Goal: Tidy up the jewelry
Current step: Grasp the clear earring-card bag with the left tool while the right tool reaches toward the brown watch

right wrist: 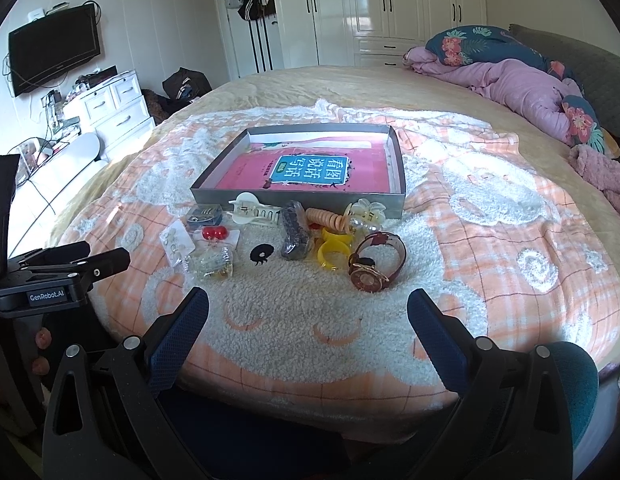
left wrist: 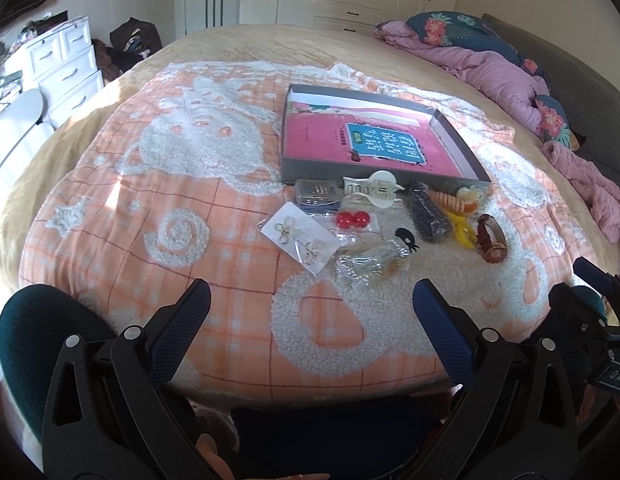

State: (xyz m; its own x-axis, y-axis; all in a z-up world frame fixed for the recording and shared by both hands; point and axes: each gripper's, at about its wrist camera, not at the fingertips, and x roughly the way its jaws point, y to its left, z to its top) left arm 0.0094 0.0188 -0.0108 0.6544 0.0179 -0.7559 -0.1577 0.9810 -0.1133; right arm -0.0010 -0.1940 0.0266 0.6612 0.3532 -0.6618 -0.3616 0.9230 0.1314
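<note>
Both grippers hovered over the near edge of the bed point(right wrist: 510, 92), which was spread with an orange-and-white fleece blanket point(right wrist: 490, 280). The left gripper point(left wrist: 312, 312) had its jaws spread wide and empty, and the right gripper point(right wrist: 308, 316) likewise stood wide apart with nothing between its blue pads point(right wrist: 178, 340). At about 12 o'clock from the right gripper lay a shallow grey box point(right wrist: 298, 198) with a pink book point(right wrist: 310, 172) lying flat inside it. The jewelry was scattered on the blanket just before the box's near wall. A brown-strapped watch point(right wrist: 374, 268) lay nearest, at roughly 1 o'clock in the right wrist view, its dial tilted up. Just beside it, toward 12 o'clock, were yellow rings point(right wrist: 332, 252), a dark beaded piece point(right wrist: 294, 236), an orange coiled hair tie point(right wrist: 330, 220) and a pale clear claw clip point(right wrist: 368, 214). A white hair claw point(right wrist: 252, 208) lay touching the box's front wall. At 11 o'clock lay a pair of red ball earrings point(right wrist: 214, 233) in a clear packet, a white earring card point(right wrist: 176, 244), a small dark box point(right wrist: 204, 214), a crumpled clear bag of trinkets point(right wrist: 210, 264) and a small black ornament point(right wrist: 262, 254). In the left wrist view the same cluster sat at 12 to 1 o'clock, the watch point(left wrist: 492, 238) farthest to the 2 o'clock side. A pink quilt point(right wrist: 522, 92) was heaped far off at 2 o'clock.
</note>
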